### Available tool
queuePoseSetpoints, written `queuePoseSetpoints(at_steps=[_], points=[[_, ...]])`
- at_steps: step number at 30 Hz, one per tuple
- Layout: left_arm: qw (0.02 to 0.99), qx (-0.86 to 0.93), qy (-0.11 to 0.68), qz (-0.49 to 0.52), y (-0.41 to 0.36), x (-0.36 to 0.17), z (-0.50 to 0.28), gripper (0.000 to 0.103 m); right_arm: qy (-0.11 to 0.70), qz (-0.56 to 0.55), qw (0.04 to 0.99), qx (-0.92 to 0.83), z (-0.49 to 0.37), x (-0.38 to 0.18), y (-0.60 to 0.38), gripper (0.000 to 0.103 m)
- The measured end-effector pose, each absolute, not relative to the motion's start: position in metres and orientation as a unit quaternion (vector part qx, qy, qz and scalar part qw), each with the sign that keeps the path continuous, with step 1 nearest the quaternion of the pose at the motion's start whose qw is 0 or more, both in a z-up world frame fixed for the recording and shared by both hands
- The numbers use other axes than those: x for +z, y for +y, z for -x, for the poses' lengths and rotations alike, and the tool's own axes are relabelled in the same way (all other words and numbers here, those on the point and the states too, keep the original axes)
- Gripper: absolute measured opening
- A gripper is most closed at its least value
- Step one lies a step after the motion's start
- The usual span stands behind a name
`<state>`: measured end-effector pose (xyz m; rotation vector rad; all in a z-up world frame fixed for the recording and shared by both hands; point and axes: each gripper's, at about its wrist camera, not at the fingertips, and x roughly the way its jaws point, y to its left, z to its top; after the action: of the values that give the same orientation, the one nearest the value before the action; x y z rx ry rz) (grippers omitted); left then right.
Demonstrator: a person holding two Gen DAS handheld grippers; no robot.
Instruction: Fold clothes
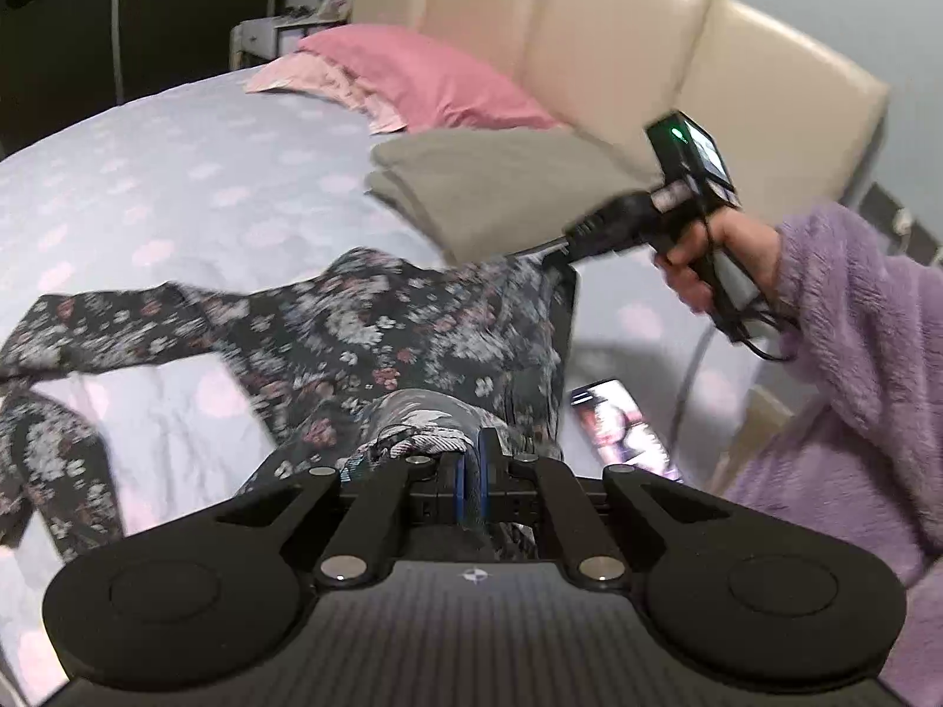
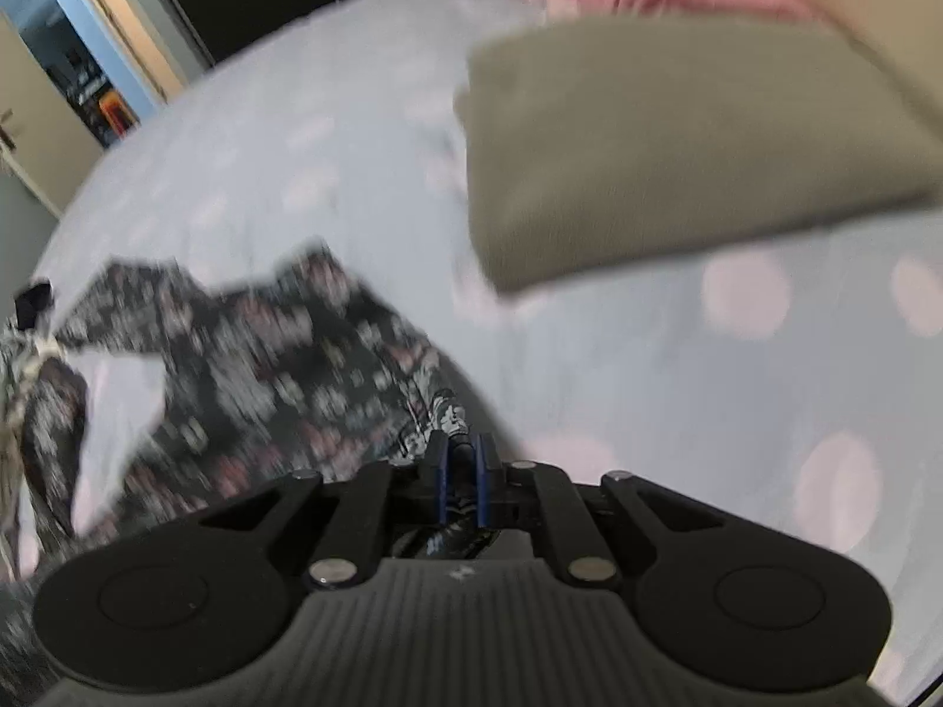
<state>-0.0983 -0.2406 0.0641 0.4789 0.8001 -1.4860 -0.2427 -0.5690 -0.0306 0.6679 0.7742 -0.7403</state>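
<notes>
1. Pinching a bunched fold of the dark floral-print garment (image 1: 330,347), the left tongs (image 1: 473,474) stand clenched on the fabric, blue pads nearly together.
2. Right tongs (image 2: 461,480), seen in their own view, likewise grip an edge of the same garment between their blue pads; the left view shows them at the cloth's far corner, held by a hand (image 1: 716,262) in a fluffy lilac sleeve (image 1: 854,342).
3. Garment: partly raised off the pale blue bedspread with pink dots (image 1: 177,177), sleeves trailing left.
4. Smartphone with lit screen (image 1: 622,421): on the bed, just right of the garment.
5. Folded olive-grey cloth (image 1: 501,188): beyond the garment.
6. Pink pillows (image 1: 412,76) lie against the cream padded headboard (image 1: 589,29).
</notes>
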Motion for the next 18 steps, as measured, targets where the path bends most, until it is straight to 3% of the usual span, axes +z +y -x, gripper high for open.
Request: queuePoseSetpoints(at_steps=[8, 12, 18], points=[[0.567, -0.726, 0.35, -0.168, -0.265, 0.082, 0.139, 0.003, 0.334, -0.208, 0.824, -0.407, 0.239, 0.072, -0.6, 0.007], [0.544, -0.745, 0.352, -0.158, -0.294, 0.075, 0.162, 0.003, 0.321, -0.167, 0.824, -0.435, 0.225, 0.109, -0.618, 0.001], [0.527, -0.745, 0.379, -0.156, -0.353, 0.034, 0.187, 0.003, 0.337, -0.106, 0.818, -0.454, 0.2, 0.112, -0.642, 0.0]])
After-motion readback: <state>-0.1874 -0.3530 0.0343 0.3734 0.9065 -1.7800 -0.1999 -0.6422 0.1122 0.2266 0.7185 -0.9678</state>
